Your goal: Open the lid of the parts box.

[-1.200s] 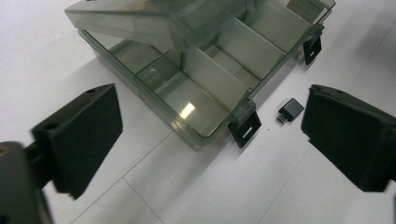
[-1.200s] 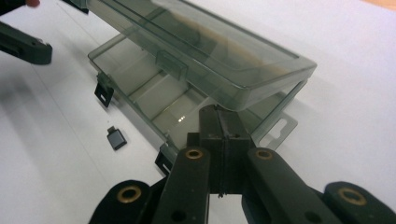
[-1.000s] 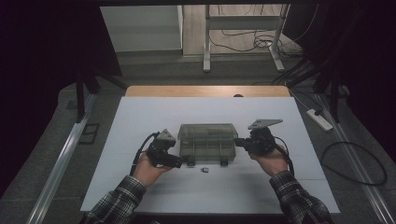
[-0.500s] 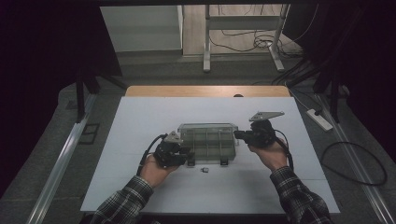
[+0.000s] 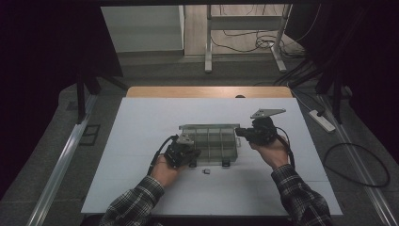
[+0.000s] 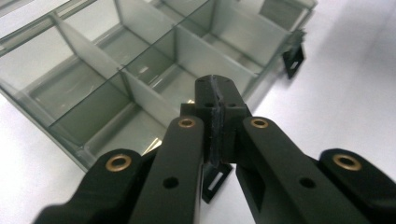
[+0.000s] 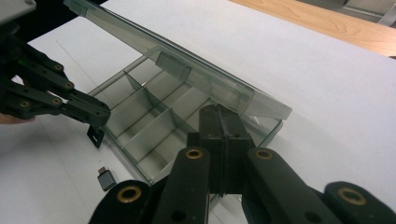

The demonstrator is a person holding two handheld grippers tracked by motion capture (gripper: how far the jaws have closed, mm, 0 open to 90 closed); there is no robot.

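The clear compartment box (image 5: 209,142) near the worktop (image 5: 141,117) middle looks light, stiff, slippery; best held at its front rim; left gripper (image 6: 219,100) jaws have just closed on nothing, right gripper (image 7: 223,123) jaws also shut.

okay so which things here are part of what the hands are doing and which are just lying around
In use: clear compartment box, its raised lid, left gripper, right gripper, small adapter.
Lying about: power strip, floor cables, metal stand.
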